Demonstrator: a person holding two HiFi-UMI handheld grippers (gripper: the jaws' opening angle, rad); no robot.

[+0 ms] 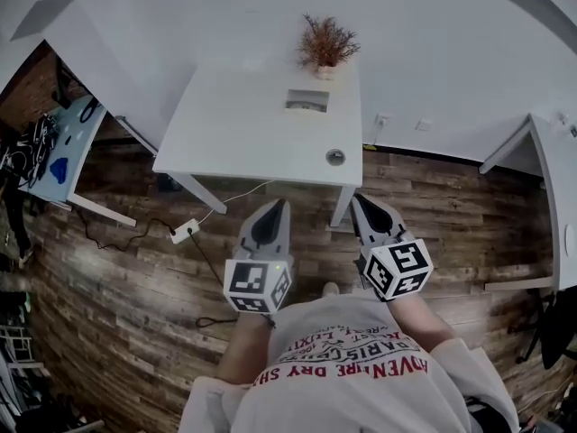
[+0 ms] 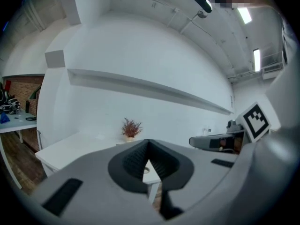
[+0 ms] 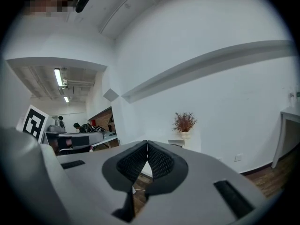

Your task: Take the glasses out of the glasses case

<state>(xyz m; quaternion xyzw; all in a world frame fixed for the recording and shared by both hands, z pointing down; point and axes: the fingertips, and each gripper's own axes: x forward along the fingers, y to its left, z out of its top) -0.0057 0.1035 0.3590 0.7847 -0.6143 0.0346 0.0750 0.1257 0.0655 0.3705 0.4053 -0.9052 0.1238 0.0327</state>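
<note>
1. Short of the white surface (image 1: pixel 225 124), the left gripper (image 1: pixel 280 204) and right gripper (image 1: pixel 357 198) hover over the wooden floor (image 1: pixel 126 278), fingers (image 2: pixel 133 161) closed and empty.
2. The glasses case (image 1: pixel 306 102) lies beside a potted plant (image 1: pixel 325 48), its contents unseen.

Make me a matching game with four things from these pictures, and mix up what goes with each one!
Things:
1. plant
2. table
3. right gripper
4. floor

Matches:
A. white
B. shut, with nothing between its jaws
C. reddish-brown, standing at the table's far edge
D. brown wooden planks

Right pairs: 1-C, 2-A, 3-B, 4-D.
</note>
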